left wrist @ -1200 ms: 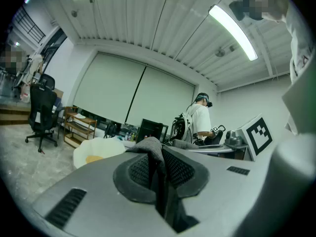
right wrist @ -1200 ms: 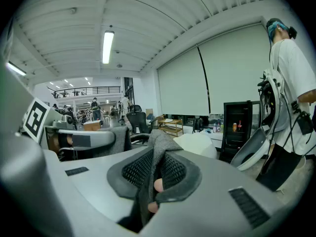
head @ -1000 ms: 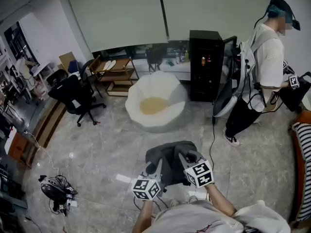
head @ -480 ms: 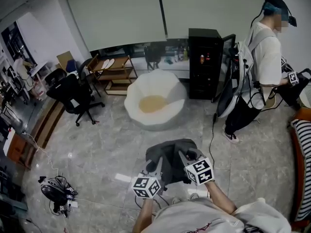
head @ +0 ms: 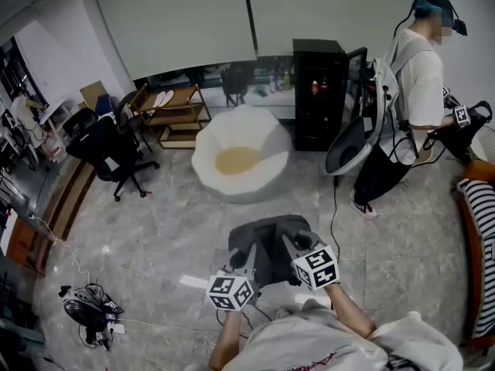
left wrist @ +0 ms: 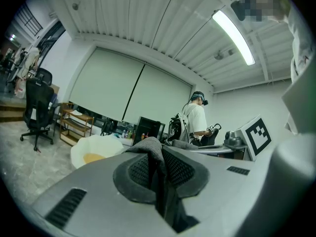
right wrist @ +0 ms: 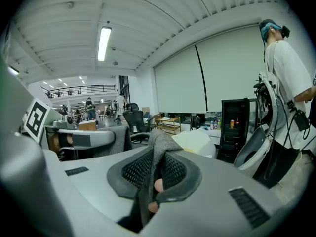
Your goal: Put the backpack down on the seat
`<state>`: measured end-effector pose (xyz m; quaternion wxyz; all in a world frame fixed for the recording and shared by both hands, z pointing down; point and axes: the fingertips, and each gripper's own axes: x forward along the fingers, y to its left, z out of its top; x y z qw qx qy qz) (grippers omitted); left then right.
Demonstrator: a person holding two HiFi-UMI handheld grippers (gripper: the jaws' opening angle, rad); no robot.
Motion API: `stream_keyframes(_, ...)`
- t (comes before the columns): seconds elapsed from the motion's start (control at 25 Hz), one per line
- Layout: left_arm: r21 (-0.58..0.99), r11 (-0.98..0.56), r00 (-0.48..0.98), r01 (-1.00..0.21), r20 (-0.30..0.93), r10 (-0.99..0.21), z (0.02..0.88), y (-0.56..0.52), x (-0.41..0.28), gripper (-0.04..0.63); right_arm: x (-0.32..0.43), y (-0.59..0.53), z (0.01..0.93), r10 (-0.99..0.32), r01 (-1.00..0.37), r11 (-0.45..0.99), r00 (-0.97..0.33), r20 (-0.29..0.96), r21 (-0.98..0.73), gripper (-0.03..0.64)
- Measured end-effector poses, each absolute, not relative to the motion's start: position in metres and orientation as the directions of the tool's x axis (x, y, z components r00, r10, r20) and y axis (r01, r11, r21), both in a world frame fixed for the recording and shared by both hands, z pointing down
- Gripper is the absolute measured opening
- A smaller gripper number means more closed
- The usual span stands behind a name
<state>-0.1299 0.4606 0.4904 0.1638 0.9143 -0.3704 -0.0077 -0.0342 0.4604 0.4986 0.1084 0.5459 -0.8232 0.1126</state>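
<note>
A dark grey fabric backpack (head: 267, 238) is held up in front of the person, above the grey marbled floor (head: 155, 230) and well apart from the white rounded beanbag-like seat (head: 207, 145) with its yellowish hollow. The seat is seen straight ahead, beyond the bag.

In the left gripper view, the left hand-held gripper (left wrist: 155, 169) is clamped on a thin upright fold of the bag's grey cloth (left wrist: 148, 144). In the right gripper view, the right hand-held gripper (right wrist: 155, 174) is likewise closed on a narrow ridge of the same fabric (right wrist: 160, 139). In the head view, both hand-held grippers, left (head: 246, 257) and right (head: 292, 246), are seen side by side at the bag's near edge, so the load is judged to be shared.

The carry toward the seat is judged to be under way, with the setting-down not yet begun. Several risks can be named:

- Only thin folds of cloth are pinched, so the fabric could be drawn out of the pads under the bag's weight and the bag dropped short on the floor.
- If one grip is lost, the bag would swing from the other.
- The seat is soft and rounded, so a bag released on its rim could slide off; the hollow should be aimed for.
- A black cable (head: 336, 207) lies on the floor to the right and could be caught underfoot.
</note>
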Motion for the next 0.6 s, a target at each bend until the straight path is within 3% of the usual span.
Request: stream_keyframes(0.6,0.32,-0.666,0.727,-0.673,0.126,-0.675,0.4996,0.4511,-0.1416,0.06,-0.0457,0.4526,0.5089,-0.866,-0.923,0.378,-0.378,0.327,-0.065,0.051)
